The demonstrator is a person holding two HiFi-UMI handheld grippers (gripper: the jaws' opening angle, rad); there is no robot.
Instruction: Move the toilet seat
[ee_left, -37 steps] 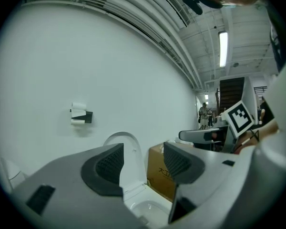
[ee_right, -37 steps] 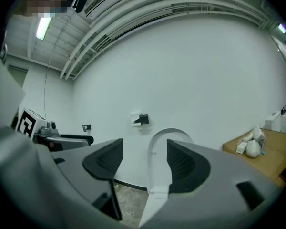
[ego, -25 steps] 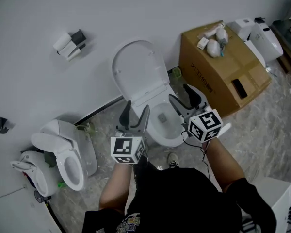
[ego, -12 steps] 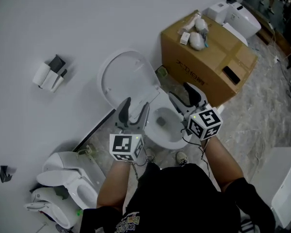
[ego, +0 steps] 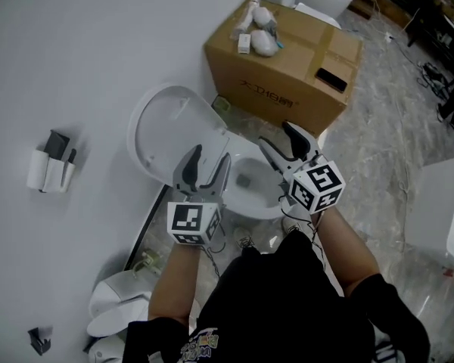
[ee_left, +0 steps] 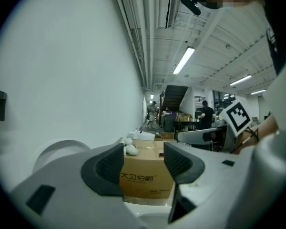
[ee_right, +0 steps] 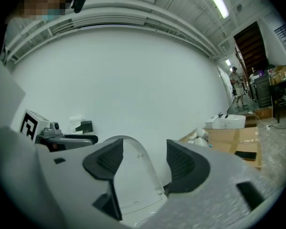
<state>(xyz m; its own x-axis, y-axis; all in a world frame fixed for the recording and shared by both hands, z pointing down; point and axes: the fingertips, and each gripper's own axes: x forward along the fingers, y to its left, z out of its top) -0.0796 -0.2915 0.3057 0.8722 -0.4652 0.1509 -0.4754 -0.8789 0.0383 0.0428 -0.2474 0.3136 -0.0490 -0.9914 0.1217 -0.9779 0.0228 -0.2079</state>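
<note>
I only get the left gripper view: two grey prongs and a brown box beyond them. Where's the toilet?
Observer: In the head view the toilet bowl sits on the floor between the left tool and the right tool. Its lid is raised against the wall.
Operator: Is the other tool holding anything?
Observer: No. The right gripper view shows its jaws apart and empty, pointed at the lid.
Operator: Anything else down there?
Observer: A second toilet is by the wall on the person's left.
</note>
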